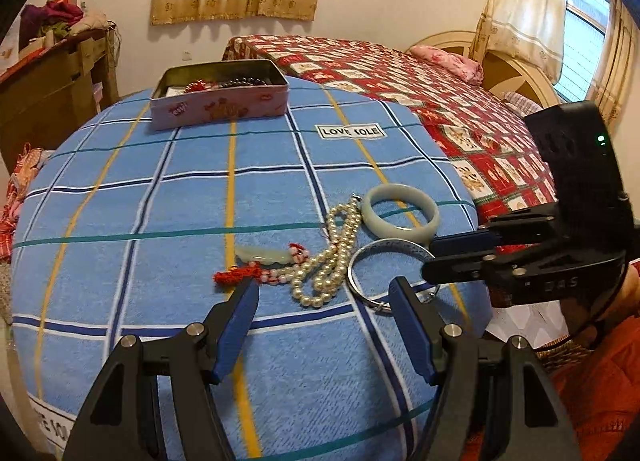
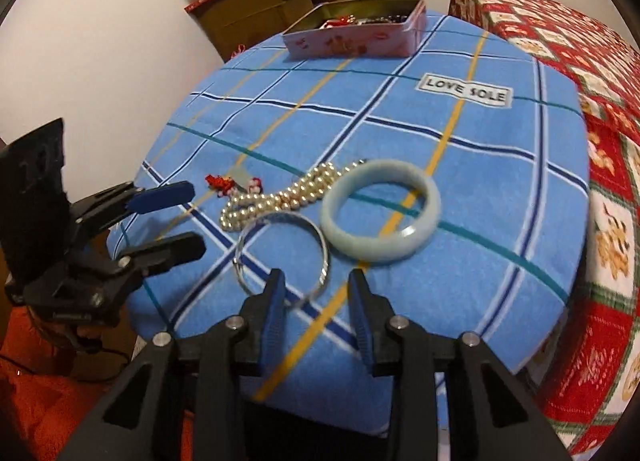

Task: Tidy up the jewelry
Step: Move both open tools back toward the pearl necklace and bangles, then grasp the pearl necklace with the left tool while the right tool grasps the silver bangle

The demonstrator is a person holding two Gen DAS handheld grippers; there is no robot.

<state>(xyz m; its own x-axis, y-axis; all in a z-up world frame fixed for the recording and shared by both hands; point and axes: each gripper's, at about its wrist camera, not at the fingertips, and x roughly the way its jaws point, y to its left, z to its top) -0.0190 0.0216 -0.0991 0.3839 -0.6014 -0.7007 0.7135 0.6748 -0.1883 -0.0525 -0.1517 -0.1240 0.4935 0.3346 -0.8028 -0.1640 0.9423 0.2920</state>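
Jewelry lay loose near the worktop's [image 1: 140, 221] front edge: a pearl strand [image 1: 324, 261], a jade bangle [image 1: 400, 213], a silver bangle [image 2: 282, 257] and a red-tasselled pendant [image 1: 264, 257]. The tin [image 1: 218, 95] stood well apart at the far edge, some pieces already inside. Both grippers were empty, the left gripper [image 1: 324, 293] wide, the right gripper [image 2: 316, 281] narrower and straddling the silver bangle's near rim. Judging by that, the next move was to close on the rim and carry it to the tin.

Sky-blue cloth [image 1: 160, 261] fills the centre of the frame, checked with navy, white, yellow and teal lines. On it: a pale green bangle [image 2: 380, 211], cream pearls [image 1: 328, 261], a silver ring bangle [image 2: 282, 257], a red-tasselled jade pendant [image 1: 262, 255]. At the top, a pink tin [image 1: 218, 103] with red prints. On the right, a red-and-cream patchwork bedspread [image 1: 460, 109].
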